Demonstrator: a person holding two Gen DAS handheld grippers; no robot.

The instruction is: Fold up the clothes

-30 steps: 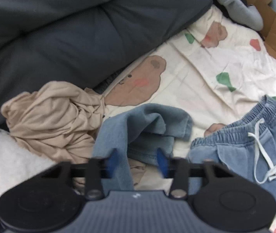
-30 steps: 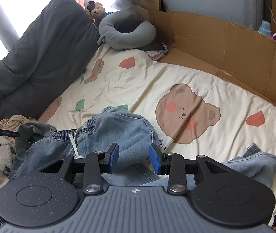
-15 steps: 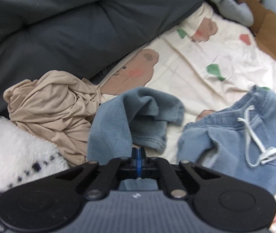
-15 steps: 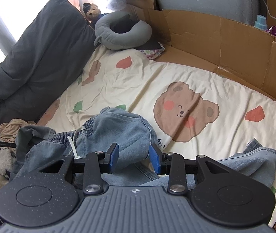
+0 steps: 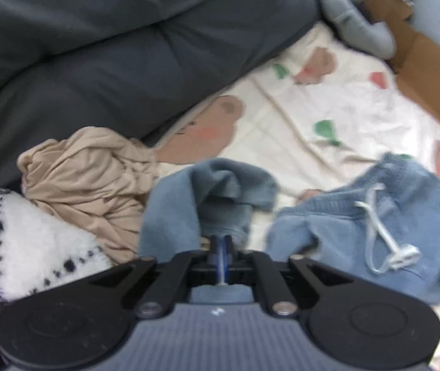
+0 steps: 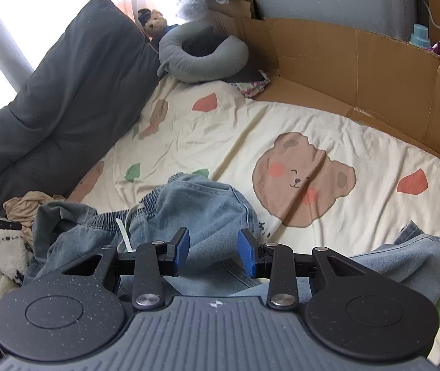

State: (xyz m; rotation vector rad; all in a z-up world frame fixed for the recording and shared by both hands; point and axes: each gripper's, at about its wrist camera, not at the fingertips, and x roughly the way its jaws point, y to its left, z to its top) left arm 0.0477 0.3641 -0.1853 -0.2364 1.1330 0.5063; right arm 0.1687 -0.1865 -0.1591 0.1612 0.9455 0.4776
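Denim trousers (image 6: pixel 201 207) lie heaped on the near part of the bed (image 6: pixel 359 142), one leg trailing right. Soft, floppy, moderately heavy I judge; best taken at the elastic waistband or a leg hem. My left gripper (image 5: pixel 221 247) pinches the grey-blue leg end (image 5: pixel 173 210); a second ago its jaws stood apart around it, then clamped, lately easing slightly, cloth between them. Right gripper (image 6: pixel 213 249) hangs half-wide over the denim, unchanged, gripping nothing. Beige garment (image 5: pixel 90 179) left.
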